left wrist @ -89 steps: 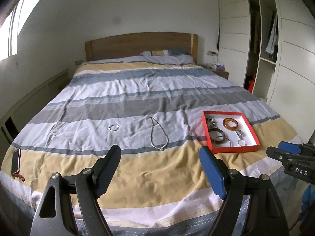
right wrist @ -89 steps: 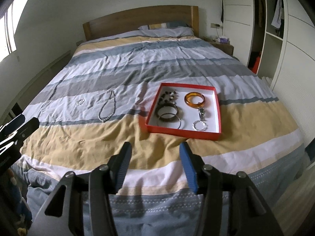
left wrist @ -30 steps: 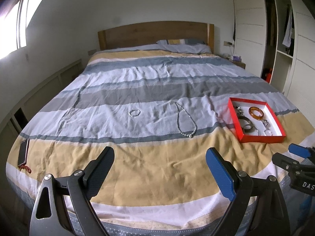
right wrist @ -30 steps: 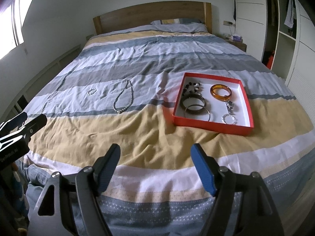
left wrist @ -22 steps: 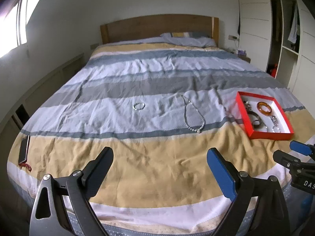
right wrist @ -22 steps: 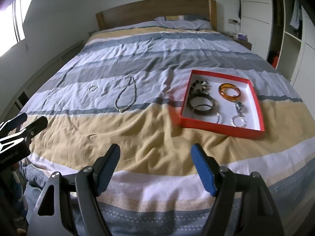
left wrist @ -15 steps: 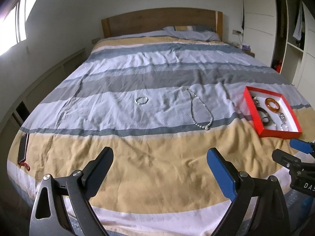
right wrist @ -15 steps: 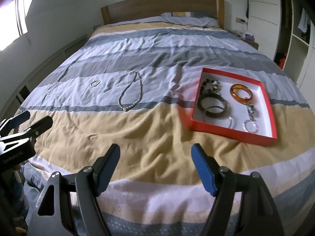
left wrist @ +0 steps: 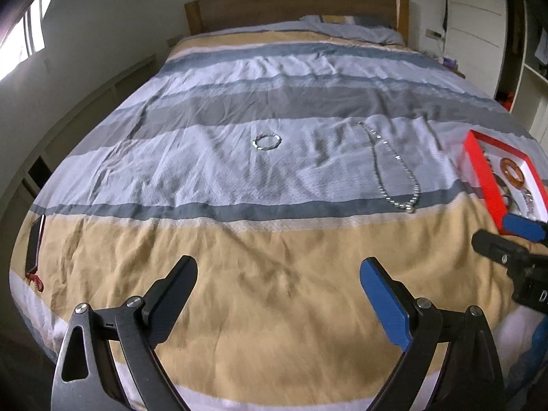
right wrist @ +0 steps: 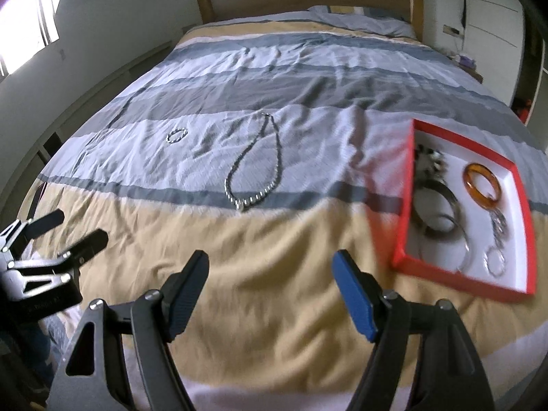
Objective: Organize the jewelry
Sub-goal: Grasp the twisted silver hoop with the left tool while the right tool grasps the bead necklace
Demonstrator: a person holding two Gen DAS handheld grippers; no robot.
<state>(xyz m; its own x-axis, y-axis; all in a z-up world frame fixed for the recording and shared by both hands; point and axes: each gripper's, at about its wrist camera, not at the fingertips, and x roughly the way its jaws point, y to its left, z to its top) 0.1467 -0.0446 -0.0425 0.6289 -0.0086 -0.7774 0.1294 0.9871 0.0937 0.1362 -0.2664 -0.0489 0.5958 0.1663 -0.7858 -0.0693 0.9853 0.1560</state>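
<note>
Left wrist view. Left tongs [left wrist: 278,282]: spread wide, nothing between them, hovering over the yellow band of the bed [left wrist: 274,308] near its foot edge. Bracelet [left wrist: 266,141]: small beaded ring on the pale stripe, mid-bed, well apart from everything else. Necklace [left wrist: 394,174]: laid in a long loop toward the bed's right side, its pendant end just over the dark stripe. Red tray [left wrist: 486,185]: at the right edge of the bed, partly hidden behind the right tongs [left wrist: 510,236]. Phone [left wrist: 34,243]: at the left edge of the bed, close to the drop. Risk: a loose chain on soft, creased bedding is likely to sink into a fold, so a pinch may take cloth along with beads, or catch one strand and let the rest swing and slide out.

Right wrist view. Right tongs [right wrist: 270,270]: spread wide, empty, over the yellow band. Necklace [right wrist: 255,167]: ahead and slightly left. Bracelet [right wrist: 177,135]: further left. Red tray [right wrist: 404,205]: near the bed's right edge, already holding an amber bangle [right wrist: 482,181], dark bangles [right wrist: 433,202] and small rings [right wrist: 495,260]. Left tongs [right wrist: 66,227]: at the left border, apart. Risk: the tray sits on a yielding cover; a heavy press beside it could tilt it and spill the contents. A dropped chain may tangle with the bangles. Edges of this view are blurred.
</note>
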